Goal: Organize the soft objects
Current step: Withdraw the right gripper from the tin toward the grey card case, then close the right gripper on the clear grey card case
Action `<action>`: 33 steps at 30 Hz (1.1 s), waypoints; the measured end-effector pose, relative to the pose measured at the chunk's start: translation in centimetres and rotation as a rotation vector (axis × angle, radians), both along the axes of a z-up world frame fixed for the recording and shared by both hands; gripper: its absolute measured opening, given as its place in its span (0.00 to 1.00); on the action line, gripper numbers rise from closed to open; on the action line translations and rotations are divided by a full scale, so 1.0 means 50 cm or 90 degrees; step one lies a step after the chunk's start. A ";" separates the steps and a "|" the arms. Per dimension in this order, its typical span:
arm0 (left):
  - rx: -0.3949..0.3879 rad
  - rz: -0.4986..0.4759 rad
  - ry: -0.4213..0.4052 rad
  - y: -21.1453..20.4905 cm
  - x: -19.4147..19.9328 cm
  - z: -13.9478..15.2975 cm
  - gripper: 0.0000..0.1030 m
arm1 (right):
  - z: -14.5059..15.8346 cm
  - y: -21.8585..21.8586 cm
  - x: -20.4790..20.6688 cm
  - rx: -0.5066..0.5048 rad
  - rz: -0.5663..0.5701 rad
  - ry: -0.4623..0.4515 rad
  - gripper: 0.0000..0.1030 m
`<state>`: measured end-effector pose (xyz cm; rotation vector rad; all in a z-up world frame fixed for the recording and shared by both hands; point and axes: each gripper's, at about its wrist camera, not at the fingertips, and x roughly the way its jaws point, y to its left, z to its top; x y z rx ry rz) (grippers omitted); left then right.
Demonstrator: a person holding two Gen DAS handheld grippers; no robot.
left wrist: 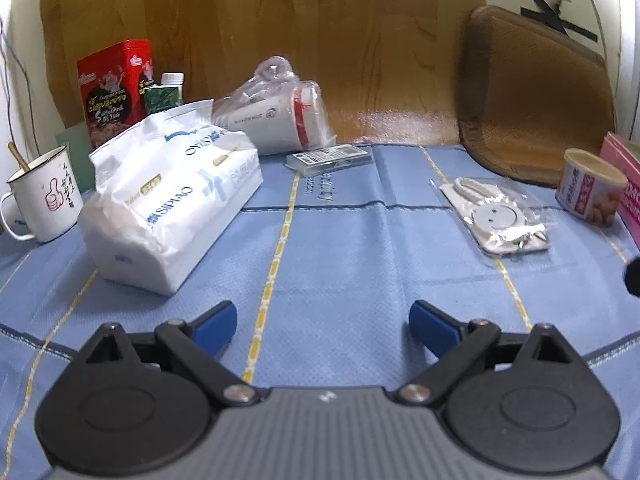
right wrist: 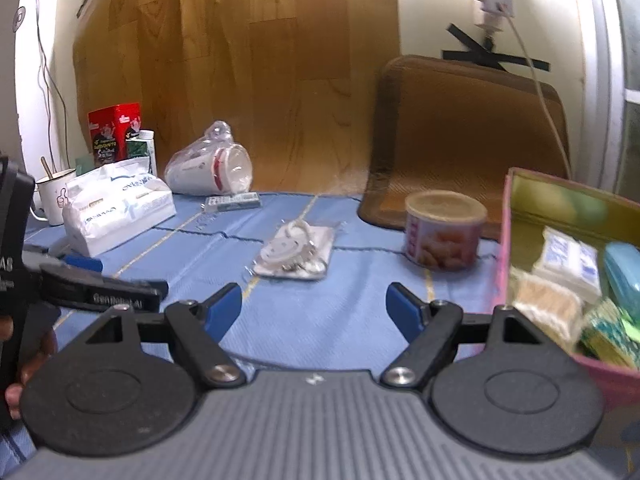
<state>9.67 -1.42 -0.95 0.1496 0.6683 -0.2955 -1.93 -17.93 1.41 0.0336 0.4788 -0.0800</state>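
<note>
Tissue pack [left wrist: 168, 208], the big soft white one, lies on the blue cloth [left wrist: 340, 264] on the desk, left side, just in front of the red tin [left wrist: 116, 88] & next to the mug [left wrist: 40, 196]. Left claw [left wrist: 322, 326] is wide open w/ nothing in it, aimed at bare cloth a bit right of the pack, prob. getting set to grab it. Right claw [right wrist: 314, 312] is open too, empty, low over the cloth. Pink box [right wrist: 540, 240] sits at the right edge w/ soft stuff inside already, so that's likely where things go. Smiley packet [right wrist: 298, 252] lies mid-cloth, snack can [right wrist: 444, 232] just beside the box. Bagged cup [left wrist: 280, 116] lies tipped over at the back.
</note>
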 end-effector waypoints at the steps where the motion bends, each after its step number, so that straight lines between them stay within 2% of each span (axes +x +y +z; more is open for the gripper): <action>1: -0.004 0.001 0.004 0.002 0.002 -0.001 0.94 | 0.002 0.002 0.009 0.003 0.003 -0.002 0.79; 11: -0.040 -0.004 0.027 0.016 0.014 -0.004 0.99 | 0.015 0.042 0.124 0.018 0.041 0.003 0.79; 17: -0.055 -0.004 0.027 0.023 0.015 -0.003 0.99 | 0.007 0.048 0.152 0.026 0.034 0.003 0.79; 19: -0.074 -0.001 0.026 0.033 0.015 -0.001 0.99 | 0.005 0.050 0.166 0.014 0.037 0.005 0.79; 22: -0.126 0.044 0.012 0.068 0.015 0.004 0.98 | 0.005 0.051 0.202 0.008 0.045 0.012 0.79; 25: -0.172 0.078 0.019 0.097 0.024 0.004 0.98 | 0.008 0.058 0.262 0.014 0.068 0.026 0.79; 28: -0.175 0.071 0.017 0.098 0.024 0.005 0.98 | 0.009 0.070 0.346 0.018 0.080 0.045 0.80; 33: -0.173 0.060 0.000 0.095 0.017 0.007 0.98 | -0.032 0.074 0.540 0.059 0.089 0.158 0.82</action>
